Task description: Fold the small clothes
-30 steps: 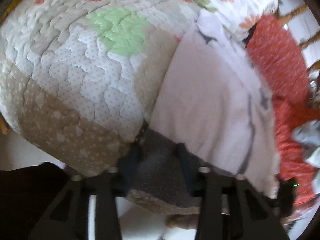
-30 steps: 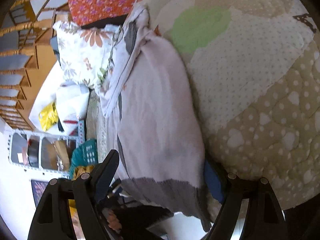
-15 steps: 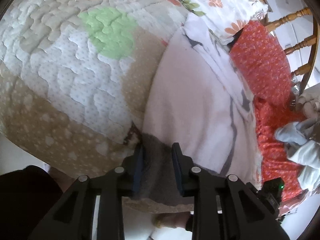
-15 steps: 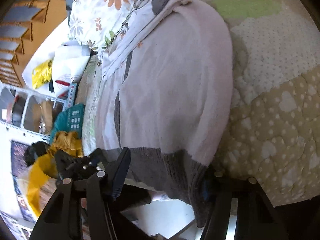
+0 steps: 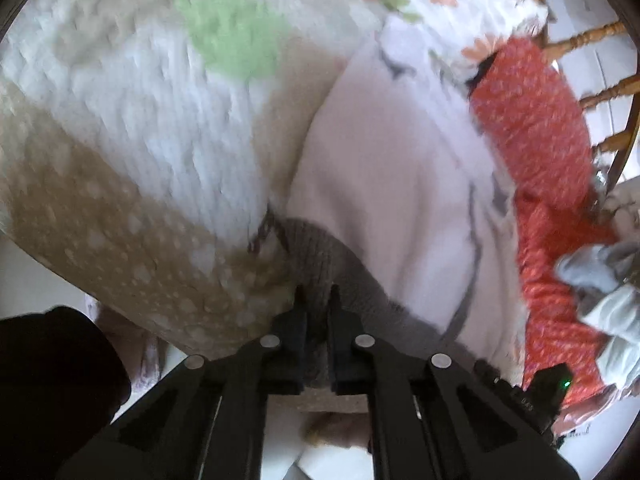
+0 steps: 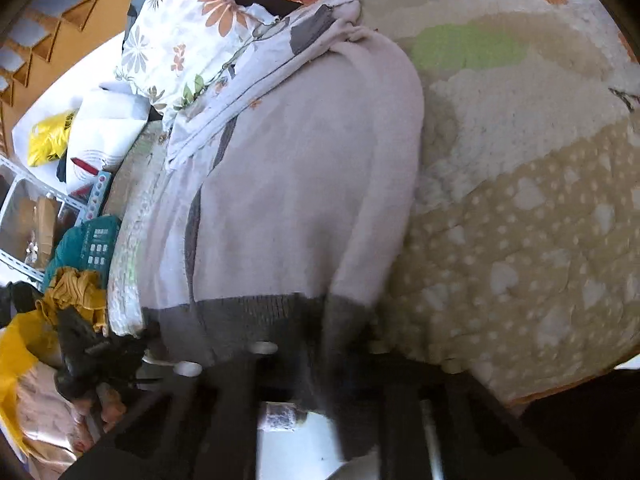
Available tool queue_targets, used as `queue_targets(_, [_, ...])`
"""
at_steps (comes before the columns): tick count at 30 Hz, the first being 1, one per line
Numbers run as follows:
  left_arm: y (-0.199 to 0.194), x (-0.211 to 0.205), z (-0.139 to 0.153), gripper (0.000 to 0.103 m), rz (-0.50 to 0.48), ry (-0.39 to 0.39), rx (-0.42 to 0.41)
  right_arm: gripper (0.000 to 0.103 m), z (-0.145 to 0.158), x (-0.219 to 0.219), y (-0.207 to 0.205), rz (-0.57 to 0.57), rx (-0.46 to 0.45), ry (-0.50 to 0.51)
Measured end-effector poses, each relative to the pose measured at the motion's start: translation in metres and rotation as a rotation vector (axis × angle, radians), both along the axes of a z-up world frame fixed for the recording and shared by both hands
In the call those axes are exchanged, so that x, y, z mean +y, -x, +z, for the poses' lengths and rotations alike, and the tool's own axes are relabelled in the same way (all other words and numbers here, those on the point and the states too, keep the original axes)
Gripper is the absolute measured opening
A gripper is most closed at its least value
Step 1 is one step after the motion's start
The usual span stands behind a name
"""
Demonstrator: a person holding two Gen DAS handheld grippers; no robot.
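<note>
1. The sweater (image 5: 384, 168) lies flat on the quilt (image 5: 132, 128), its pale body stretching away ahead of both grippers and its grey ribbed hem (image 5: 320, 264) nearest them at the bed's edge
2. The left gripper (image 5: 317, 300) is clamped on the hem, a fold of the grey knit pinched between its fingers
3. The right gripper (image 6: 320, 364) is closing on the hem (image 6: 256, 320) at the other corner; the view is blurred and the cloth drapes over the fingers, so the pads are hidden, though the knit clearly sits between them
4. Handling, as I judge it: a soft, light knit with no stiffness (it sags wherever it is unsupported), stretchy rather than slippery, and not fragile
5. The ribbed hem is the best hold, being thicker and firmer than the body, so a pinch there should not slide off
6. Both corners need to rise together, or the body will bunch toward one side
7. A pillow (image 6: 180, 32) and a red cloth (image 5: 532, 120) lie beyond, well clear of the hem
</note>
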State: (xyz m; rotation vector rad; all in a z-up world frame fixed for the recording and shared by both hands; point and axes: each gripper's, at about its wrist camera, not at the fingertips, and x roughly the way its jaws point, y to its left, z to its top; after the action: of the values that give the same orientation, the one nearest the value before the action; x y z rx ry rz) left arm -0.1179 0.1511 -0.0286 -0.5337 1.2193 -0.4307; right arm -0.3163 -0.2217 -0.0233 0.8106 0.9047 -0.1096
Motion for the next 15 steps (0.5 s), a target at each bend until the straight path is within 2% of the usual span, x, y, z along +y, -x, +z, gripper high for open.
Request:
queue_targets(4, [0.014, 0.016, 0.036, 0.007, 0.001, 0.047, -0.078, 0.01, 0.011, -0.015, 0.009, -0.02, -0.059, -0.098])
queue_targets(7, [0.031, 0.022, 0.052, 0.006, -0.018, 0.065, -0.102, 0.01, 0.02, -0.009, 0.023, 0.002, -0.099, -0.145])
queue_targets(12, [0.069, 0.036, 0.055, 0.006, -0.042, 0.101, -0.085, 0.009, 0.031, 0.003, 0.053, 0.04, -0.125, -0.188])
queue_targets(15, [0.083, 0.035, 0.047, 0.006, -0.052, 0.092, -0.06, 0.009, 0.031, 0.008, 0.073, 0.061, -0.112, -0.192])
